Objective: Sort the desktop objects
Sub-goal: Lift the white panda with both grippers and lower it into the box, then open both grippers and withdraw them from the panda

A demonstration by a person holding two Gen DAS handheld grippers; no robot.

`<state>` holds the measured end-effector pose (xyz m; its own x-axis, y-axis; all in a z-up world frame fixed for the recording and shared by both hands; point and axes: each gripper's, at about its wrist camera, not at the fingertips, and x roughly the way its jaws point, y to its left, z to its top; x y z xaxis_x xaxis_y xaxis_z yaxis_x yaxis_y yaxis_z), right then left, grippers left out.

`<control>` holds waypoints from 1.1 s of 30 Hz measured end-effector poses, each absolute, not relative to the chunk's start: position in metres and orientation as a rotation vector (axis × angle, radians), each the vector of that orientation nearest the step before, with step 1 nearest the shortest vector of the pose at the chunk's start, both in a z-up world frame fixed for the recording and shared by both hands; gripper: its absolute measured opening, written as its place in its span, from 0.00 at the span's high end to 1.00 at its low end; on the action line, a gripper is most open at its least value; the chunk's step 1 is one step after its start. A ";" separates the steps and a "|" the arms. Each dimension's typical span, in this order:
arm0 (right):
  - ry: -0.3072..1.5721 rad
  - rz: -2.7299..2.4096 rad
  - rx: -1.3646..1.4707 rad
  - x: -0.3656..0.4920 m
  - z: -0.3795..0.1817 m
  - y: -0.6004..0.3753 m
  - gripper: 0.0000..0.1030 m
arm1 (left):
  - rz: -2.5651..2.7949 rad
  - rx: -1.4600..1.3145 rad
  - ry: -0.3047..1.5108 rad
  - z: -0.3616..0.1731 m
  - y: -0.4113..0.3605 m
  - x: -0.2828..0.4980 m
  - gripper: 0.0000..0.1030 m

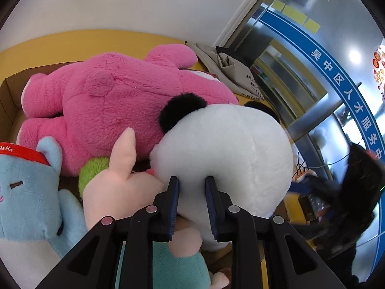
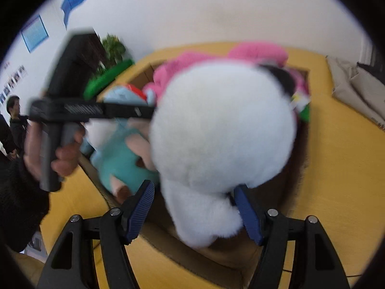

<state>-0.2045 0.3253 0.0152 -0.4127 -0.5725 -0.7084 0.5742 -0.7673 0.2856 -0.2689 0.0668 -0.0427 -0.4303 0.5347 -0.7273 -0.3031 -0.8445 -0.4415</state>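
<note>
Left wrist view
Left gripper: its two blue-padded fingers pinch the white fur of a panda toy, pads sunk into the plush.
Panda toy: white and round with black ears, held above a cardboard box, resting against the other toys.
Pink bear: large, lying face down across the box, behind the panda.
Pale pink rabbit toy: just left of the gripper, touching the panda.
Blue toy: at the far left, wearing a red band.
Table: yellow, under the box.
Grey bag: lying on the table beyond the box.

Right wrist view (blurred)
Right gripper: fingers spread wide, one either side of the panda's lower white part; whether the pads touch the fur cannot be told.
Panda toy: fills the centre, over the box.
Left gripper: reaches in from the left to the panda, its handle gripped by a hand.
Teal toy: in the box beneath the panda.
</note>
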 end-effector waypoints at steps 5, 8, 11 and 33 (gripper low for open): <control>-0.035 -2.360 0.939 -0.225 0.069 0.314 0.33 | 2.316 -1.270 -0.318 -0.039 0.074 -0.263 0.68; 0.093 -2.423 1.080 -0.274 0.047 0.253 0.35 | 2.349 -1.254 -0.317 -0.035 0.068 -0.254 0.61; 0.118 -2.467 1.163 -0.299 0.015 0.232 0.35 | 2.417 -1.273 -0.294 -0.032 0.056 -0.242 0.34; -0.001 -2.465 1.317 -0.185 -0.076 0.240 0.00 | 2.647 -1.332 -0.091 -0.071 -0.020 -0.132 0.08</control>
<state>-0.1848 0.2396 -0.0757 -0.5093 -0.3006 -0.8064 0.2998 -0.9403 0.1611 -0.1318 -0.0195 -0.0713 -0.5839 0.1841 -0.7907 -0.1296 -0.9826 -0.1330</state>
